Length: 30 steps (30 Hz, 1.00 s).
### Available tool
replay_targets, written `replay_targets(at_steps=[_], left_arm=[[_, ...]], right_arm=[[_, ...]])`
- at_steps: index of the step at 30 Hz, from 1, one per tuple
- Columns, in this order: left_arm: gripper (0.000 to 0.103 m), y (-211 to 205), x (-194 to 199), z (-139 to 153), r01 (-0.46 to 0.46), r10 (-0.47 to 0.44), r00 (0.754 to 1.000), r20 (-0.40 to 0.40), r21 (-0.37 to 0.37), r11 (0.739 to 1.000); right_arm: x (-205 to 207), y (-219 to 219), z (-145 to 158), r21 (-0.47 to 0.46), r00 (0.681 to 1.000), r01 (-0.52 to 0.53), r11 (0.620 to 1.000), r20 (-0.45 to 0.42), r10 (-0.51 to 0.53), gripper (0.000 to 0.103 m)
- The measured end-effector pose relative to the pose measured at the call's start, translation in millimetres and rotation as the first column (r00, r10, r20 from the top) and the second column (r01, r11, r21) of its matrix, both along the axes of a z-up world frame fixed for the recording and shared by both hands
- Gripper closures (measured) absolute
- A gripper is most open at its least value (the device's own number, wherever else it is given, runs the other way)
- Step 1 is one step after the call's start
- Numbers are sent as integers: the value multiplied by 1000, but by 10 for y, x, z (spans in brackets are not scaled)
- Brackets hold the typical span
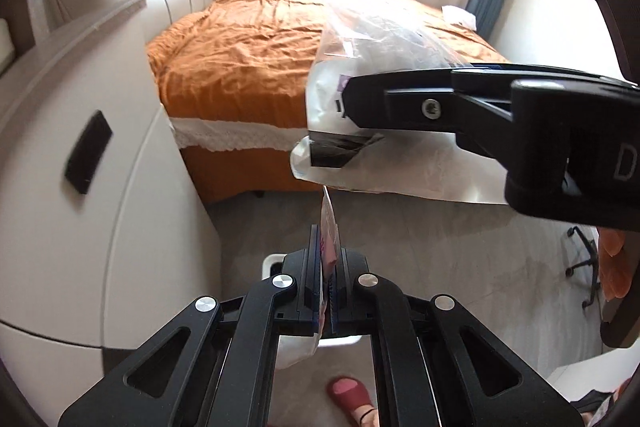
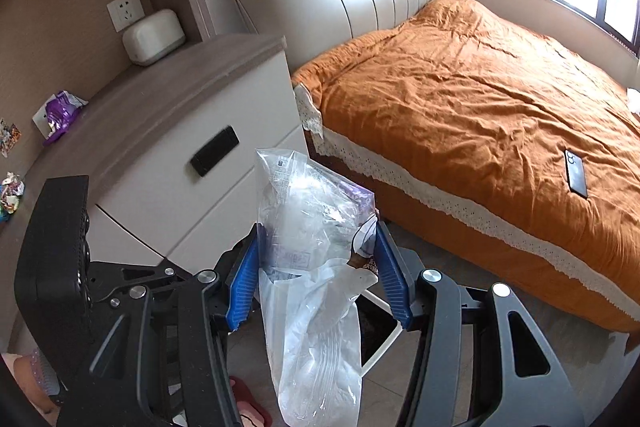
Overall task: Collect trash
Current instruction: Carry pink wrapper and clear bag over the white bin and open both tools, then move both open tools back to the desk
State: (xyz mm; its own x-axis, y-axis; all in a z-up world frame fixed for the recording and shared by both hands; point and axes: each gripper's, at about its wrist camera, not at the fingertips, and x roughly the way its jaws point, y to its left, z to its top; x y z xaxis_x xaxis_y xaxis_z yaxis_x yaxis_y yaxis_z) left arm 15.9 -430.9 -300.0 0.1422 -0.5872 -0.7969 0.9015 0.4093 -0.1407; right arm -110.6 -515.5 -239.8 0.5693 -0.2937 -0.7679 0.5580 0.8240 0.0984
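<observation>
My left gripper [image 1: 329, 259] is shut on a thin pink-and-white wrapper [image 1: 330, 227], held above a white bin [image 1: 272, 263] on the floor. My right gripper [image 2: 316, 267] holds a crumpled clear plastic bag [image 2: 308, 227] between its blue pads [image 2: 245, 283], jaws part open around it, over the bin [image 2: 380, 327]. In the left wrist view the right gripper [image 1: 348, 107] enters from the right with the bag [image 1: 372, 39]. More trash lies on the nightstand: a purple wrapper [image 2: 60, 113] and small colourful wrappers [image 2: 10, 193].
The white nightstand [image 2: 192, 115] stands left of the bed with its orange cover [image 2: 480, 99]. A black phone [image 2: 576, 173] lies on the bed. A white box [image 2: 154, 37] sits on the nightstand. An office chair base [image 1: 584, 267] and a red slipper [image 1: 352, 395] are on the floor.
</observation>
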Motion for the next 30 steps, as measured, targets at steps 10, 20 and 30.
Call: replay_targets(at_steps=[10, 20, 30], left_arm=[[5, -142, 145, -1108, -27, 28, 999, -29, 53, 998], [5, 153, 136, -611, -104, 104, 994, 14, 47, 993], [5, 666, 235, 574, -294, 294, 950, 107, -16, 956]], right_arm=[[-71, -153, -1296, 14, 983, 3, 1000, -182, -1, 4], [-126, -42, -921, -9, 989, 10, 1000, -149, -12, 4], [29, 252, 179, -69, 999, -43, 997, 21, 45, 4]])
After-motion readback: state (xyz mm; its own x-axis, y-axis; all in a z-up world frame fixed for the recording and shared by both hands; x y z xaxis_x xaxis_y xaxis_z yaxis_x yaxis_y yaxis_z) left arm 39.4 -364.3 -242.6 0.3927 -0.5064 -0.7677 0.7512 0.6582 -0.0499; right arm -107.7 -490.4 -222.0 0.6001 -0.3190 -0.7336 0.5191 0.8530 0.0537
